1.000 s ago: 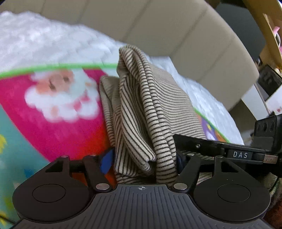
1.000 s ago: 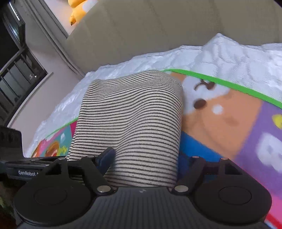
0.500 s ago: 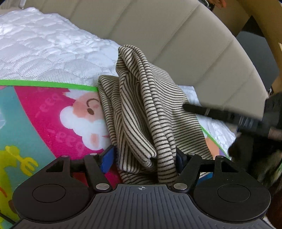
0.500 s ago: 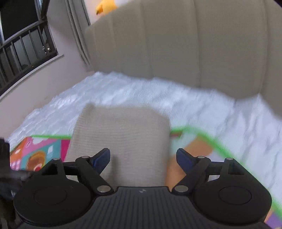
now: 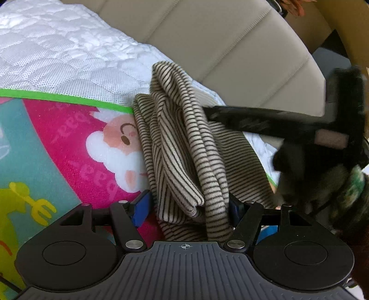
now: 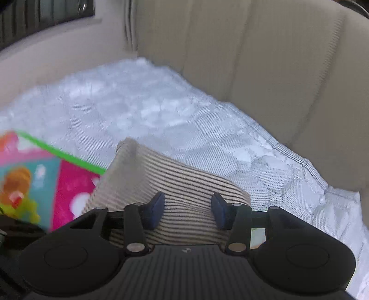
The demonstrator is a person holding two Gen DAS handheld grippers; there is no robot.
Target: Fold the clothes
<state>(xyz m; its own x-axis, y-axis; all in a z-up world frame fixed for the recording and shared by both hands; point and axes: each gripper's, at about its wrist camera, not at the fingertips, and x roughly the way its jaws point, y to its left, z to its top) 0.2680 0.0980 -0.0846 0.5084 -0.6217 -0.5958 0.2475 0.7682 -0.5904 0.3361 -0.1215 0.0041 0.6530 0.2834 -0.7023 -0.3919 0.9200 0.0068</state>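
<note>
A folded beige garment with thin dark stripes (image 5: 184, 147) lies on a colourful cartoon mat (image 5: 57, 143), its far end over the mat's green border. My left gripper (image 5: 188, 207) is open, its blue pads on either side of the garment's near edge. My right gripper (image 6: 188, 210) is open and hangs just above the same garment (image 6: 184, 182), with nothing between its pads. The right gripper's black body (image 5: 299, 124) shows blurred at the right of the left wrist view.
A white quilted mattress cover (image 6: 161, 110) lies under the mat. A beige padded headboard (image 6: 265, 57) stands behind it. A window with dark bars (image 6: 46, 13) is at the upper left of the right wrist view.
My right gripper has let go of the garment, lifted and swung toward the headboard. My left gripper has stayed around the garment's near edge while the view shifted right.
</note>
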